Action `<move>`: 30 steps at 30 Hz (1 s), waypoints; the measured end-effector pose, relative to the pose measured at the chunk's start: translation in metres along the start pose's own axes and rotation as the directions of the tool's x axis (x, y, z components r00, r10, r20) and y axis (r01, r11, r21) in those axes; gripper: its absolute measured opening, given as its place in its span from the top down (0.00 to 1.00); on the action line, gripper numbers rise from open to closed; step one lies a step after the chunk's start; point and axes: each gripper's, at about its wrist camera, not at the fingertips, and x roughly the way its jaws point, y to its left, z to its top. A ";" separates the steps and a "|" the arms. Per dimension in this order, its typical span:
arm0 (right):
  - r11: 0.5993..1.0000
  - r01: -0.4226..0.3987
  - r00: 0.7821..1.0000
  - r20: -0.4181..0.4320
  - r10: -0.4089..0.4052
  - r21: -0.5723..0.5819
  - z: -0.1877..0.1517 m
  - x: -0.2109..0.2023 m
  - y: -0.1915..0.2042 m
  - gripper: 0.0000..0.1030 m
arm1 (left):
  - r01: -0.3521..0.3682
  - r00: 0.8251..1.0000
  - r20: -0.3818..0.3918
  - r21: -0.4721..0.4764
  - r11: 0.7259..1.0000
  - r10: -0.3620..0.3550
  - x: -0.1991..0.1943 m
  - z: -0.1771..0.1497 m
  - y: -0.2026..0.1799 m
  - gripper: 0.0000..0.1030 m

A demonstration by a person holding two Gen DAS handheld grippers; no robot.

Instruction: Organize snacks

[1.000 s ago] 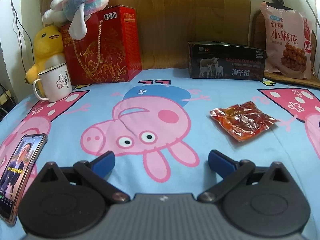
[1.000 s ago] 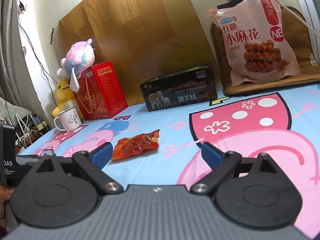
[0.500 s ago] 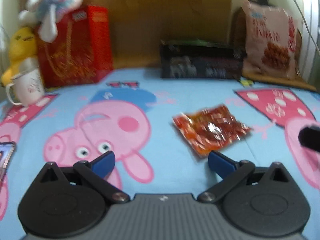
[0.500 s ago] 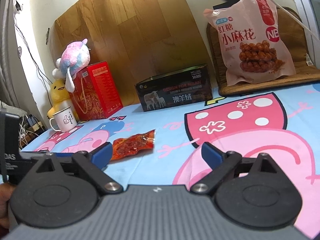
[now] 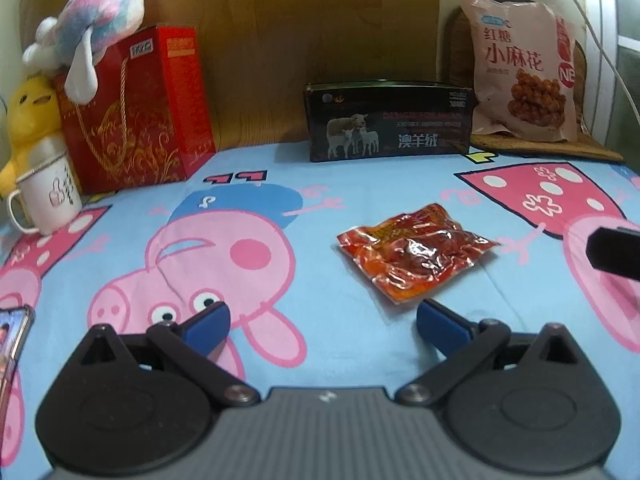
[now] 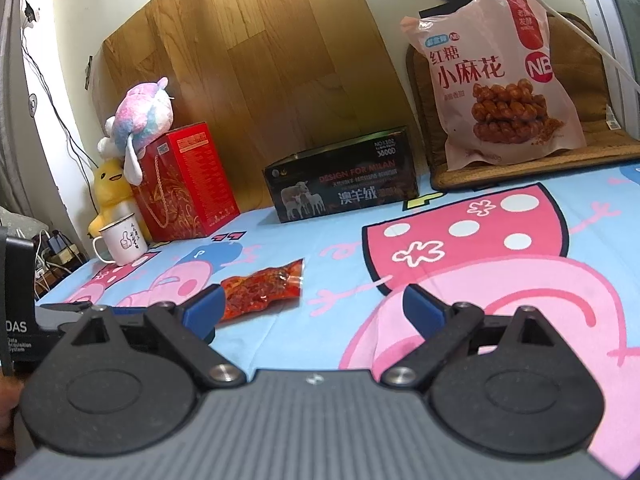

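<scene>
At nine o'clock on the cartoon sheet [image 5: 320, 184] lies a phone [image 5: 12, 340], its screen lit, only its edge in the left wrist view. Farther back at ten o'clock a white mug [image 5: 50, 196] stands in front of a yellow duck [image 5: 30, 116], beside a red box [image 5: 136, 112] with a pink plush [image 5: 96, 36] draped over its top.

The left gripper [image 5: 322, 320] hovers low over the sheet with its jaws spread wide and nothing between them. Just ahead of its right blue finger, at about one o'clock, lies the red packet [image 5: 416, 254], flat on the sheet and crinkled, close to the fingertip though I cannot tell whether they touch.

Straight back at twelve o'clock a black box [image 5: 390, 126] stands against the wooden board [image 5: 300, 40]. To its right a pink bag [image 5: 524, 68] leans upright on a brown mat [image 5: 560, 150].

The right gripper [image 6: 312, 308] is also wide open and empty, with the packet near its left fingertip at eleven o'clock.
</scene>
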 end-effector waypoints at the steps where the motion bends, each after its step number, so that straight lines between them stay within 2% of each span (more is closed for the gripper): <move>1: 1.000 0.002 1.000 -0.001 -0.002 0.000 0.000 0.000 0.000 0.06 | 0.006 1.000 0.021 -0.021 1.000 -0.005 0.000 -0.003 0.001 0.00; 4: 1.000 0.008 1.000 -0.004 -0.008 -0.001 0.000 0.001 0.000 0.06 | 0.036 0.999 0.009 -0.072 0.997 -0.035 0.002 -0.003 0.007 0.00; 13: 0.999 0.038 0.999 0.003 -0.038 -0.005 -0.001 0.000 0.001 0.06 | 0.027 1.000 0.008 -0.071 0.997 -0.026 0.001 -0.003 0.006 0.00; 21: 0.998 0.058 0.998 -0.030 -0.058 -0.025 -0.001 0.007 0.004 0.06 | 0.025 1.000 0.008 -0.072 0.997 -0.025 0.001 -0.003 0.006 0.00; 30: 0.996 0.087 0.996 -0.035 -0.087 -0.002 0.000 0.009 0.002 0.06 | 0.024 1.000 0.008 -0.073 0.997 -0.023 0.001 -0.003 0.006 0.00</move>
